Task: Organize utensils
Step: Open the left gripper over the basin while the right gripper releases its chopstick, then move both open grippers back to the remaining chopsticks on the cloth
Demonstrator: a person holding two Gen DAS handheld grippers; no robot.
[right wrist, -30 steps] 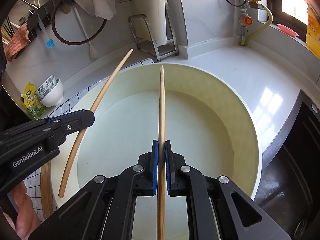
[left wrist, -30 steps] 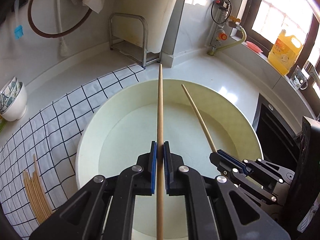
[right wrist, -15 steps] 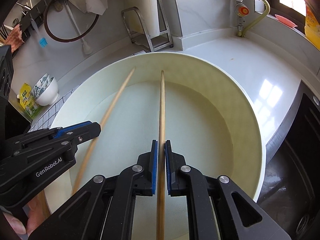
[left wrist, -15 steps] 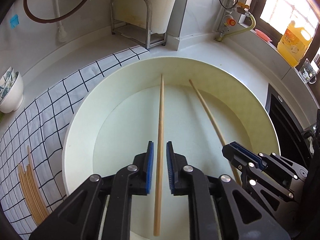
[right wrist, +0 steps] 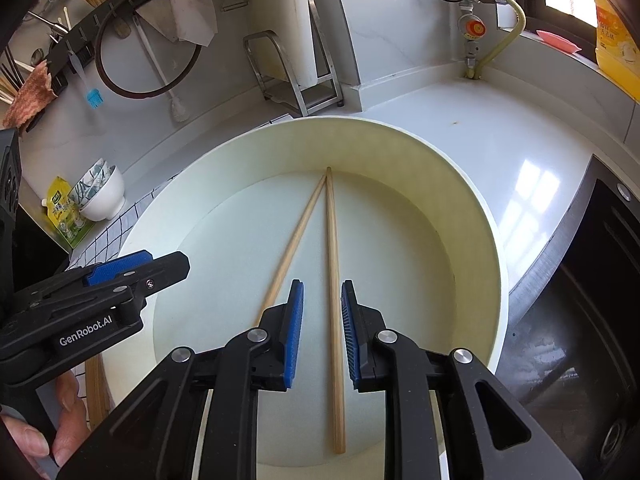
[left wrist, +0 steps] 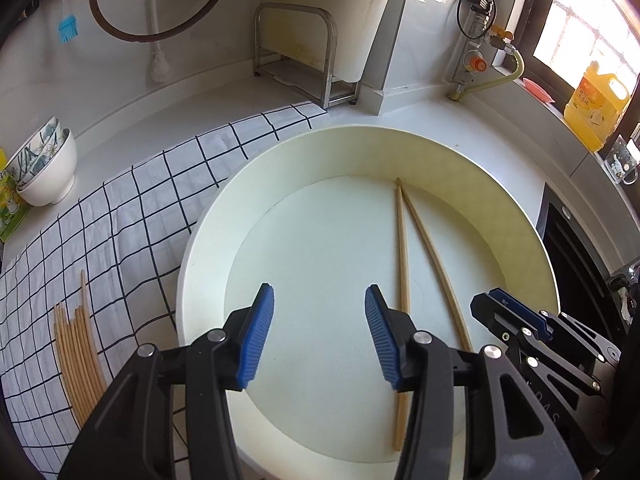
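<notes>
Two chopsticks released into basin; left tongs just opened wide, empty; right tongs parted, gripping nothing. More sticks await on cloth.

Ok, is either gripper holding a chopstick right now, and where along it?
Nothing is held. Both chopsticks lie in the round basin. The left gripper has just opened, empty; the right gripper is open, straddling one chopstick, pads clear.

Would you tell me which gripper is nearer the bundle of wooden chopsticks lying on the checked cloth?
Left. The left gripper hangs just beside the bundle of wooden chopsticks; the right gripper is farther off.
</notes>
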